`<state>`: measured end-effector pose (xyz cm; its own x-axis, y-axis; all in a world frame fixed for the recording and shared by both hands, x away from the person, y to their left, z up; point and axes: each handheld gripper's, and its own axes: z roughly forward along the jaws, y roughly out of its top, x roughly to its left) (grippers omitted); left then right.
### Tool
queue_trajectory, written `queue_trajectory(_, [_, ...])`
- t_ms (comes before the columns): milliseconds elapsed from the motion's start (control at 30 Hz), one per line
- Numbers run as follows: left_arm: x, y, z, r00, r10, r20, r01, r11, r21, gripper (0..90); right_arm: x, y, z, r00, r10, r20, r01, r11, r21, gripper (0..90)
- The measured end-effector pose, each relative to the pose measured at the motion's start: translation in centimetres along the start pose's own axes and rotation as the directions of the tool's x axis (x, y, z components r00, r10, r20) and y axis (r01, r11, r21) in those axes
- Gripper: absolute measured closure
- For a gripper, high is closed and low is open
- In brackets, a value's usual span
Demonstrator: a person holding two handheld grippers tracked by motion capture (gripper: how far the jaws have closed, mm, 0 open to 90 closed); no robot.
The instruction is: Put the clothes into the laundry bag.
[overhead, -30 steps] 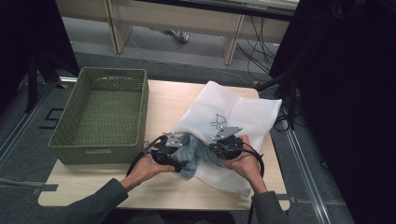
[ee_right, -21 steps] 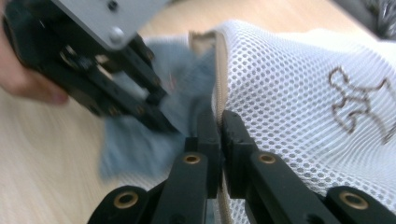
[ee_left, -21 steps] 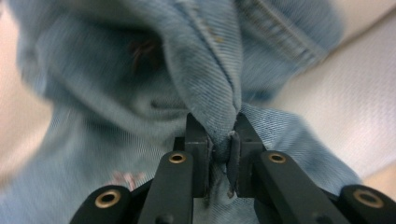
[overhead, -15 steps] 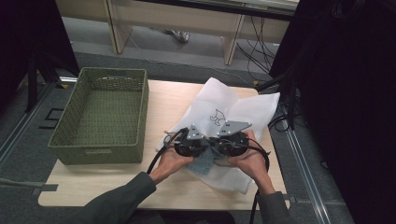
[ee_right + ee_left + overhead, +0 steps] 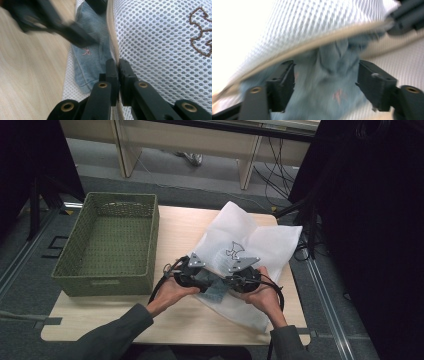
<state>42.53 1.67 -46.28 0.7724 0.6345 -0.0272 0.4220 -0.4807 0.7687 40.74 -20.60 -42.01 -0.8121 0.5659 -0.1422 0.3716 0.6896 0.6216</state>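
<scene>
A white mesh bag (image 5: 260, 245) lies on the wooden table (image 5: 180, 230). At its near left edge a blue denim cloth (image 5: 216, 292) pokes out. My right gripper (image 5: 118, 67) is shut on the bag's zipper edge (image 5: 111, 37), next to the blue cloth (image 5: 87, 62). My left gripper (image 5: 325, 85) points into the bag mouth; its jaws have just been opening and now stand wide apart. The blue cloth (image 5: 332, 62) lies bunched between them, under the lifted mesh (image 5: 324, 20). In the high view both grippers meet tip to tip, left gripper (image 5: 202, 281), right gripper (image 5: 227, 282).
A green woven basket (image 5: 107, 270) stands on the table's left half, a short gap from my left hand. The bag carries a brown embroidered mark (image 5: 200, 32). Bare wood shows between the basket and the bag. Desks and cables stand beyond the far edge.
My left hand has moved right, up to the right gripper at the bag's edge. Less of the blue cloth shows outside the bag than a second ago. The right hand has barely shifted.
</scene>
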Motion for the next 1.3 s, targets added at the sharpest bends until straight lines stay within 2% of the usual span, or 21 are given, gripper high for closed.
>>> queue_trajectory(67, [0.3,-1.0,-0.6,0.9998,-0.014,-0.017,0.014,0.9994,0.032,26.4,0.2,-0.1,0.0,0.9999,-0.015,-0.001,0.015,0.9999,0.001,88.2])
queue_trajectory(267, [0.7,-3.3,-0.7,0.9977,0.004,-0.068,0.002,0.996,0.089,18.8,1.1,-0.8,-0.8,0.9992,-0.039,-0.002,0.039,0.9992,-0.004,88.2])
queue_trajectory(333, [0.7,-3.6,-0.7,0.9937,0.036,-0.106,-0.026,0.9952,0.094,16.4,1.1,-1.2,-1.3,0.9996,-0.028,-0.004,0.028,0.9996,-0.007,88.2])
queue_trajectory(367, [0.7,-3.6,-0.8,0.9916,0.078,-0.104,-0.067,0.9925,0.103,16.1,1.1,-1.4,-1.5,0.9996,-0.026,-0.012,0.026,0.9996,-0.008,88.2])
queue_trajectory(433, [0.9,-3.5,-0.5,0.9921,0.058,-0.111,-0.048,0.9945,0.093,16.0,1.1,-1.8,-1.9,0.9998,-0.016,-0.015,0.016,0.9997,-0.017,88.2])
queue_trajectory(467, [1.1,-3.4,-0.2,0.9909,0.084,-0.106,-0.074,0.9928,0.094,15.8,1.0,-1.9,-2.0,0.9997,-0.024,-0.005,0.024,0.9996,-0.017,88.2])
queue_trajectory(500, [1.1,-3.3,0.2,0.9925,0.07,-0.1,-0.06,0.9933,0.098,15.8,1.1,-2.0,-2.0,0.9999,-0.01,-0.013,0.01,0.9998,-0.016,88.2])
queue_trajectory(533, [1.1,-3.3,0.7,0.9958,0.023,-0.088,-0.014,0.9946,0.102,15.8,1.1,-2.1,-1.9,0.9998,-0.013,-0.018,0.013,0.9998,-0.014,88.2])
queue_trajectory(633, [0.6,-3.0,2.0,0.9991,0.033,-0.027,-0.03,0.9957,0.088,44.3,1.0,-1.9,-1.8,0.9997,-0.017,-0.019,0.017,0.9999,-0.002,88.2])
queue_trajectory(700, [-0.5,-2.6,2.7,0.9964,0.07,0.048,-0.074,0.9927,0.095,52.7,1.0,-1.9,-1.6,0.9993,-0.028,-0.024,0.028,0.9994,-0.019,88.2])
queue_trajectory(733, [-0.9,-2.4,3.0,0.9929,0.1,0.063,-0.106,0.9897,0.096,57.7,0.9,-1.9,-1.6,0.9993,-0.025,-0.028,0.025,0.9995,-0.019,88.2])
queue_trajectory(833, [-1.8,-1.8,3.7,0.9915,0.108,0.073,-0.113,0.991,0.072,74.8,1.0,-2.0,-1.6,0.9999,-0.012,-0.012,0.012,0.9999,-0.01,88.2])
queue_trajectory(900, [-2.1,-1.5,4.1,0.9914,0.104,0.08,-0.108,0.9926,0.055,80.0,0.8,-2.0,-1.7,0.9998,-0.008,-0.02,0.008,0.9999,-0.009,88.2])
queue_trajectory(967, [-2.4,-1.5,4.2,0.9886,0.105,0.108,-0.111,0.9925,0.052,78.8,0.7,-2.1,-1.9,1.0,-0.001,-0.001,0.001,1.0,-0.007,88.2])
queue_trajectory(1000, [-2.5,-1.5,4.1,0.9858,0.114,0.123,-0.122,0.991,0.056,75.2,0.5,-2.1,-1.8,0.9997,-0.008,-0.024,0.007,0.9998,-0.017,88.2])
queue_trajectory(1067, [-2.8,-1.6,3.8,0.9807,0.087,0.175,-0.103,0.9909,0.086,58.8,0.4,-2.2,-1.9,1.0,0.0,-0.007,0.0,0.9998,-0.02,88.2])
queue_trajectory(1133, [-3.2,-1.8,3.5,0.9761,0.073,0.204,-0.091,0.9928,0.079,38.5,0.4,-2.3,-1.9,1.0,0.001,-0.006,-0.001,0.9998,-0.019,88.1])
queue_trajectory(1167, [-3.3,-1.9,3.4,0.9736,0.101,0.205,-0.12,0.9892,0.083,32.6,0.4,-2.2,-1.9,1.0,0.0,-0.007,0.0,0.9998,-0.019,88.0])
queue_trajectory(1233, [-3.6,-2.0,3.5,0.9649,0.185,0.187,-0.204,0.9744,0.093,31.2,0.5,-2.2,-1.8,1.0,0.002,-0.007,-0.003,0.9998,-0.02,88.0])
queue_trajectory(1267, [-4.0,-2.2,3.8,0.9709,0.18,0.159,-0.194,0.9777,0.08,33.3,0.5,-2.2,-1.8,1.0,0.002,-0.005,-0.002,0.9999,-0.017,88.0])
queue_trajectory(1300, [-4.0,-2.0,4.0,0.9676,0.226,0.112,-0.236,0.9682,0.082,45.3,0.6,-2.1,-1.8,1.0,-0.001,-0.007,0.001,0.9999,-0.017,87.9])
